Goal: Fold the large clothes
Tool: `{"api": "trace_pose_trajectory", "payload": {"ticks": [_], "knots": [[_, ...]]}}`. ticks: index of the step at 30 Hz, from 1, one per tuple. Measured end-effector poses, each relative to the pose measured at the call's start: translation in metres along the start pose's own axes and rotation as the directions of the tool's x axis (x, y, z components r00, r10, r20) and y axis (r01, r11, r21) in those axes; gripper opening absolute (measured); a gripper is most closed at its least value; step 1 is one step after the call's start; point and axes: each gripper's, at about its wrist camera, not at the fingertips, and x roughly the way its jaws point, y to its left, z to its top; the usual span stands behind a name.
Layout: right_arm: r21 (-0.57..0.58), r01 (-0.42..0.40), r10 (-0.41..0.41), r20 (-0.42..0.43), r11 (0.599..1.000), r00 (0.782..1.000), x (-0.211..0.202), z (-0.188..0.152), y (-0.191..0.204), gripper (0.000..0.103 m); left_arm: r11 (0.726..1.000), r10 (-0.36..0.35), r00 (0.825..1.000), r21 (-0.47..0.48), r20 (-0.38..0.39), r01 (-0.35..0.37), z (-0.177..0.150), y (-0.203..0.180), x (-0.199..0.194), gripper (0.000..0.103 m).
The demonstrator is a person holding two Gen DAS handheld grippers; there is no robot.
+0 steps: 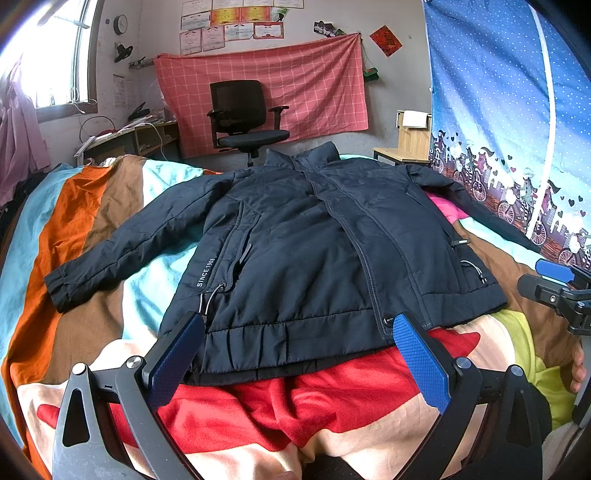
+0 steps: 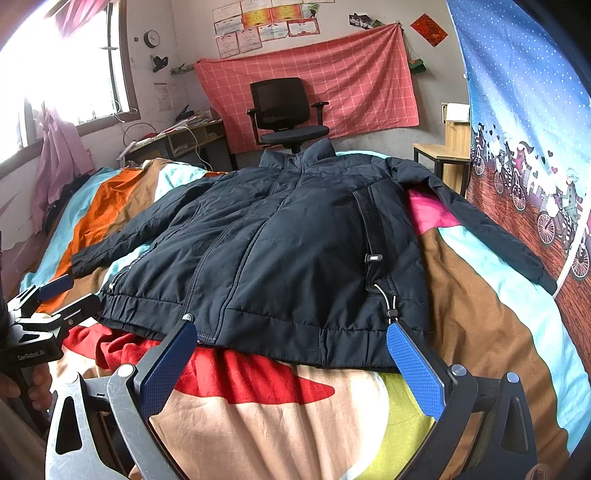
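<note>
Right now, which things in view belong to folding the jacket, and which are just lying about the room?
Part of the job:
- dark jacket, spread flat, front up
- left gripper, open, at the hem
- right gripper, open, at the hem
- patchwork bedspread under the jacket

Just lying about:
- office chair
- pink checked cloth on the wall
- wall clock
- blue curtain

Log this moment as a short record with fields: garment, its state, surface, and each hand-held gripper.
garment: dark navy jacket
state: spread flat, front up, zipped, sleeves out to both sides, collar far, unfolded
surface: bed with multicoloured blanket
left hand-held gripper: open, at the hem, holding nothing
right hand-held gripper: open, at the hem, holding nothing
background: black office chair
</note>
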Motion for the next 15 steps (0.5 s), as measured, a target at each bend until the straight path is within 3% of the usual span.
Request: {"api": "trace_pose_trajectory", "payload": {"ticks": [15], "knots": [[0.000, 0.001, -0.001, 0.001, 1.000, 1.000, -0.0007, 0.0005, -0.0009, 0.103, 1.000, 0.000, 1.000, -0.001, 0.000, 0.000, 0.0000, 0.0000, 0.0000, 0.100]]}}
